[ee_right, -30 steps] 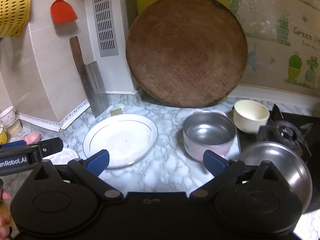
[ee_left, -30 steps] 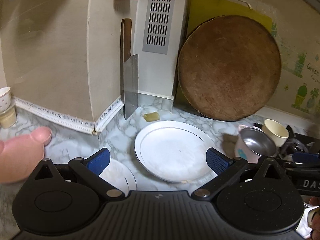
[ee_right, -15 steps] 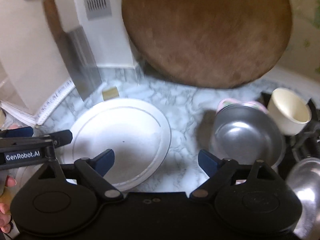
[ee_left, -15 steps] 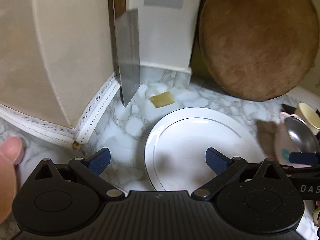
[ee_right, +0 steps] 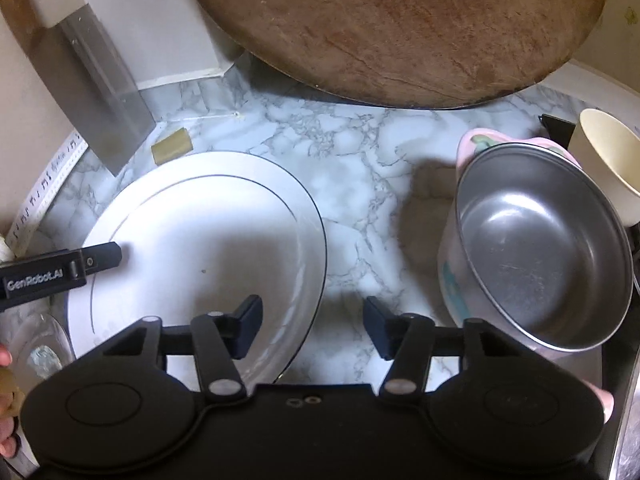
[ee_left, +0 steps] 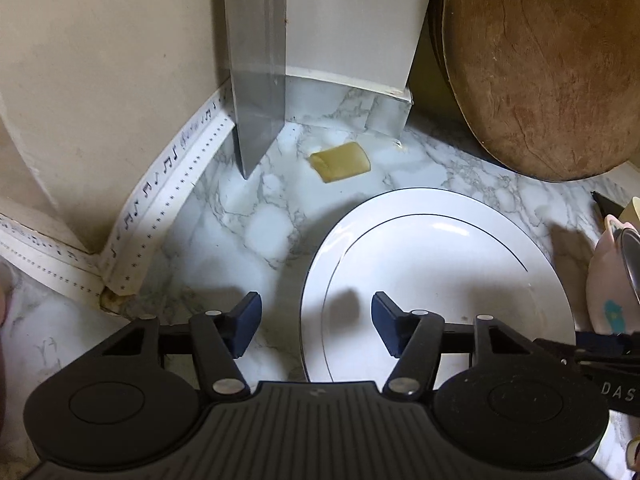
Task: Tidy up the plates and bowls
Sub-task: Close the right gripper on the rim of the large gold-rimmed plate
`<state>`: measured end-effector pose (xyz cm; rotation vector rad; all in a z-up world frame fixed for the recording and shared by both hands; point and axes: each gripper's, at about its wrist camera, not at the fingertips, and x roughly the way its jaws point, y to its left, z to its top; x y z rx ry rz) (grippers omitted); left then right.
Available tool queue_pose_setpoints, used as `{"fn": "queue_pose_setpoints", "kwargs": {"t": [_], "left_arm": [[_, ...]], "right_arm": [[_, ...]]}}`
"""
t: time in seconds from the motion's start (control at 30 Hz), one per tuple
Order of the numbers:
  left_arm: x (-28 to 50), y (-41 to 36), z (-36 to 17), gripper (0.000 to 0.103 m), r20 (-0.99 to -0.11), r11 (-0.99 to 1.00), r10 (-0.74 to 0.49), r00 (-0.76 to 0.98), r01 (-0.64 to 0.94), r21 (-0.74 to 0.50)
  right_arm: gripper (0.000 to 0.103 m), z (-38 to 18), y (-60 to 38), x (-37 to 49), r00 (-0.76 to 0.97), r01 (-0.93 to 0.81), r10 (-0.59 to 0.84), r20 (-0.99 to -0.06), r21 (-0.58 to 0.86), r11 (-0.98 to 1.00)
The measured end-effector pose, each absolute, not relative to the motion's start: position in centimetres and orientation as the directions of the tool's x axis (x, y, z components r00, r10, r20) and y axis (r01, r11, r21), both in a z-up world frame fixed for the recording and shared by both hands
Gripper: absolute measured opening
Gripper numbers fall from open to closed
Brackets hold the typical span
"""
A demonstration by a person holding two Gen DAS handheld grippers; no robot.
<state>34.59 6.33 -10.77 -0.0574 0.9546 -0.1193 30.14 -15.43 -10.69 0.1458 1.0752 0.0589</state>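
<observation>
Marble-pattern grey-white countertop (ee_left: 248, 236) runs into a beige tiled wall corner edged with white music-note tape (ee_left: 168, 184). Biggest item: round brown wooden chopping board (ee_right: 392, 20), leaning upright against the back wall, bottom edge on the counter. Next, large round white ceramic plate with thin dark rim line (ee_right: 224, 232), lying flat on the counter in front of the board, clear of it. Right of the plate, separated by bare marble: stainless steel bowl nested in a pink plastic outer shell (ee_right: 540, 248), tilted in the right wrist view, with a cream-coloured cup (ee_right: 608, 160) just beside it at the far right. Steel cleaver blade (ee_left: 256, 80) stands on its tip against the wall corner behind the plate's left side. Small yellowish rectangular sponge piece (ee_left: 340, 162) lies between cleaver and plate, touching neither. Left gripper (ee_left: 316, 330): jaws about half open, empty, straddling the plate's left rim, one blue pad over marble, the other over the plate. Right gripper (ee_right: 312, 330): same gap, empty, straddling the plate's right rim. Contact with the plate: can't tell on either side. Small clear glass dish (ee_right: 40, 348) sits at the plate's near-left edge.
</observation>
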Motion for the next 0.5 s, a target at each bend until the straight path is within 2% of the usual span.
{"fn": "queue_pose_setpoints", "kwargs": {"t": [0.1,0.23,0.3,0.4,0.5], "left_arm": [[34.97,6.40,-10.98,0.051,-0.817,0.991,-0.135,0.561,0.077,-0.110],[35.38,6.53,-11.22,0.035,-0.821,0.988,-0.153,0.550,0.082,-0.129],[35.37,6.58,-11.31,0.029,-0.821,0.986,-0.169,0.545,0.090,-0.143],[35.17,6.50,-11.36,0.027,-0.822,0.985,-0.171,0.543,0.090,-0.146],[34.91,6.54,-11.29,0.025,-0.824,0.984,-0.175,0.539,0.088,-0.152]], "right_arm": [[0.043,-11.01,-15.64,30.17,0.463,0.036,0.143,-0.875,0.180,0.983],[0.034,-11.10,-16.02,30.37,0.462,0.060,0.183,-0.867,0.237,0.970],[0.027,-11.07,-16.03,30.33,0.466,0.058,0.200,-0.862,0.255,0.965],[0.020,-11.02,-16.08,30.14,0.471,0.062,0.216,-0.855,0.276,0.959],[0.019,-10.88,-16.00,29.82,0.480,0.062,0.204,-0.853,0.266,0.962]]}}
